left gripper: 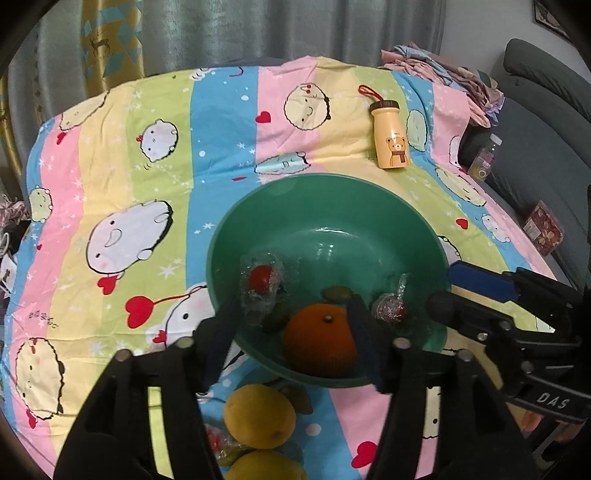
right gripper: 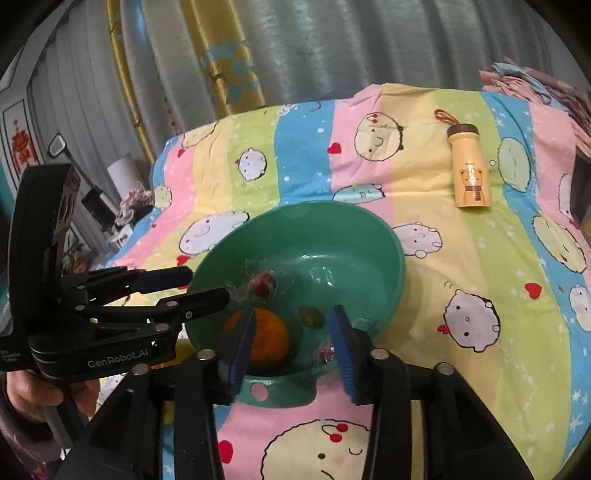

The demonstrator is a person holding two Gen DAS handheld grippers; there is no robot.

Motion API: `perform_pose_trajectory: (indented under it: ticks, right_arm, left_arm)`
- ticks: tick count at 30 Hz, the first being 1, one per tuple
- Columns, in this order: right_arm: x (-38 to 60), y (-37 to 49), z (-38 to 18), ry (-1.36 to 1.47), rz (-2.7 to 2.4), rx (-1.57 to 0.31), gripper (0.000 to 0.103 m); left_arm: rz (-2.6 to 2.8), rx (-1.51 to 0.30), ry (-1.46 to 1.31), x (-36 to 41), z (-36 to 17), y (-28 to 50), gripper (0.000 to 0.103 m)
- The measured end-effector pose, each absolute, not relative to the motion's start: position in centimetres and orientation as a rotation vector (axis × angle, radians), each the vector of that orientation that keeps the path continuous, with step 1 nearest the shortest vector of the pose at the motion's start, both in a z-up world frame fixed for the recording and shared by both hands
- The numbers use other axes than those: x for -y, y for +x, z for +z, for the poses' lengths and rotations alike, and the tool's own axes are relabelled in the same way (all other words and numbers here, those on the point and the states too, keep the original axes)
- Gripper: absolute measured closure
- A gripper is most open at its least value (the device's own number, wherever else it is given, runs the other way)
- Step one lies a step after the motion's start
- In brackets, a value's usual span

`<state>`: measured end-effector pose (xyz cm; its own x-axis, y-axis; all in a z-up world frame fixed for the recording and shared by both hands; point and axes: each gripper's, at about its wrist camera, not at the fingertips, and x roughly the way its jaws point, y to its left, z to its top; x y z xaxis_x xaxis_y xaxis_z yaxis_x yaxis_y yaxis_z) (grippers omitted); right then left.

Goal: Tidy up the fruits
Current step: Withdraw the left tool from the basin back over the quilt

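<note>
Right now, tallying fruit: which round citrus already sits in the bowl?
The orange, inside the green bowl; both yellow ones lie outside on the cloth.

Grey pleated curtains [left gripper: 258, 33] hang across the back of the room, with a gold panel [left gripper: 110, 40] printed with teal triangles and a deer beside them. A cartoon-patterned cloth [left gripper: 122, 155] in pink, yellow, green and blue stripes covers the desk. At the right stands a grey-green sofa [left gripper: 535, 122], with a heap of folded fabrics [left gripper: 443, 70] near its arm. In the right wrist view a pale door with a red ornament [right gripper: 22, 147] stands at the far left. The light is dim and even
</note>
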<state>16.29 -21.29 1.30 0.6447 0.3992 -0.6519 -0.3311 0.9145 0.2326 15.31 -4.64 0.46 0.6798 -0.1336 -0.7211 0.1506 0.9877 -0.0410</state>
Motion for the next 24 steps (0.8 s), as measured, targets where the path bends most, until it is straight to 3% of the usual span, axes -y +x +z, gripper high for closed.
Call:
perform_pose_trajectory:
  ticks: [4,10,14,24]
  right_arm:
    - [21.7,15.0,2.1,0.117,0.419,-0.751,0.049]
    - [22.2,12.7,3.2,0.162,0.429,-0.728,0.035]
    - [22.3,11.1,3.8,0.179,0.432,-0.720,0.033]
    - [22.4,8.4,3.7,0.228,0.447,-0.745,0.032]
  left_arm:
    - [-0.146,-0.782,0.030,4.5,1.3,14.2,0.021]
    - [-0.134,-0.762,0.022,4.1,2.5,11.9,0.007]
    - [-0.142,-0.761,-0.011,3.7,3.0,10.6,0.002]
    - [-0.126,-0.772,-0.054,2.8,3.1,7.8,0.001]
